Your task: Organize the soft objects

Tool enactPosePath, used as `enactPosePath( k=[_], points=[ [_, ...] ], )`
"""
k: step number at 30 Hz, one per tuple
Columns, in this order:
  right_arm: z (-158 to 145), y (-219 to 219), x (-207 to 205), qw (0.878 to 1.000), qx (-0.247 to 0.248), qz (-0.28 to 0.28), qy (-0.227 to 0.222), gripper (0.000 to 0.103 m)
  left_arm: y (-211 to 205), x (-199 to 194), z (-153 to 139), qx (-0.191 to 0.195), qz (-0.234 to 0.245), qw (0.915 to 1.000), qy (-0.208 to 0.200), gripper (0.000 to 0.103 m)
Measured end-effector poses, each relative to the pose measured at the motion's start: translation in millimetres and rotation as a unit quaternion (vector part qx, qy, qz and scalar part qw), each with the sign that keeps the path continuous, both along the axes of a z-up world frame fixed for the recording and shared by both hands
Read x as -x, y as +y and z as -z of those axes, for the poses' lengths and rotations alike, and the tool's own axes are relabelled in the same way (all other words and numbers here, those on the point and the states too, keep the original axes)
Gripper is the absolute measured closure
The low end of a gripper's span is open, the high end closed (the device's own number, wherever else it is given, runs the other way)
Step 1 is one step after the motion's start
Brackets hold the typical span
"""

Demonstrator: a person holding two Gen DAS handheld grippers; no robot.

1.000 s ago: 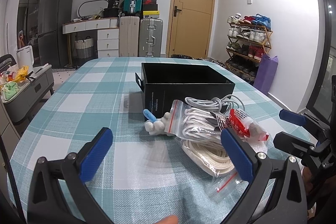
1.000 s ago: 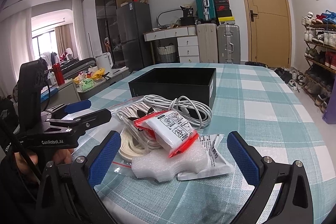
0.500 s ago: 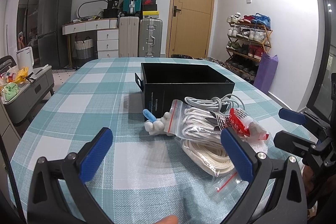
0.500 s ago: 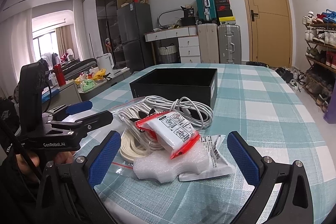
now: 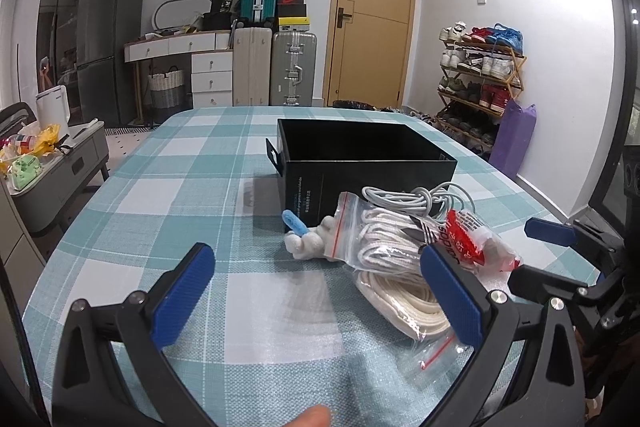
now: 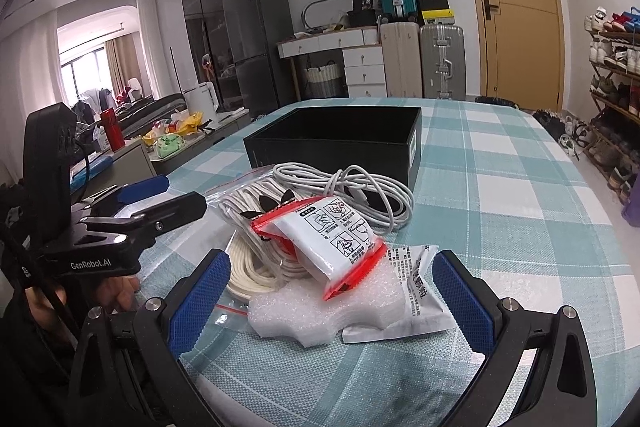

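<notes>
Soft items are lying heaped on my table, just before the black box: bagged rope, cable, red-edged packet, foam, plush toy. My left claw and right claw are both hovering wide open, gripping nothing.

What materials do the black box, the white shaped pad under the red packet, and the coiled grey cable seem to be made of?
Black box: likely matte cardboard, with thin straight walls and printed text.
White shaped pad: looks like foam sheet, with a bubbly, slightly translucent surface.
Grey cable: probably smooth plastic or rubber sheathing, judging by its soft loops.
</notes>
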State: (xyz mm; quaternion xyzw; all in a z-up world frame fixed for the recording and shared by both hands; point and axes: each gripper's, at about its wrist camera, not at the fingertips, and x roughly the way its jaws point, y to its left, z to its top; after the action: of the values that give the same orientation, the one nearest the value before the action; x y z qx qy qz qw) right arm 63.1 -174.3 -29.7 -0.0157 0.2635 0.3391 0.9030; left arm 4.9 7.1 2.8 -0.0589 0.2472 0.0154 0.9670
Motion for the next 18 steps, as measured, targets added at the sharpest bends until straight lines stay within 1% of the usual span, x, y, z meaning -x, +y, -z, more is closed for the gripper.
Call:
enactPosePath(
  k=[3,7,10,12,14,16,18],
  points=[
    [-0.9,4.0,-1.7,1.000,0.004,-0.009,0.002,0.000,2.1,-2.3,-1.7,-0.002,-0.002,1.0000,0.000,0.000],
    [-2.3,8.7,-5.9,1.000,0.010,-0.012,0.006,0.000,3.6,-6.5,-3.2,0.006,0.002,1.0000,0.002,0.000],
    [-2.1,10.3,-11.4,1.000,0.009,-0.013,0.014,0.000,5.5,-10.3,-3.8,0.014,0.006,0.9999,0.007,0.000],
    [-2.7,11.9,-14.4,1.000,0.006,-0.018,0.017,0.001,5.2,-12.7,-4.9,0.011,0.009,0.9999,0.009,0.000],
    [-2.4,14.0,-17.3,1.000,0.005,-0.021,0.020,0.005,4.3,-15.5,-5.6,0.006,0.012,0.9998,0.012,0.000],
    [-0.6,16.1,-23.7,0.999,0.002,-0.025,0.033,0.015,4.7,-18.7,-5.0,0.008,0.016,0.9997,0.017,0.000],
    [1.2,18.0,-29.7,0.999,-0.001,-0.026,0.045,0.016,6.5,-21.8,-4.2,0.016,0.023,0.9993,0.023,0.000]
  ],
)
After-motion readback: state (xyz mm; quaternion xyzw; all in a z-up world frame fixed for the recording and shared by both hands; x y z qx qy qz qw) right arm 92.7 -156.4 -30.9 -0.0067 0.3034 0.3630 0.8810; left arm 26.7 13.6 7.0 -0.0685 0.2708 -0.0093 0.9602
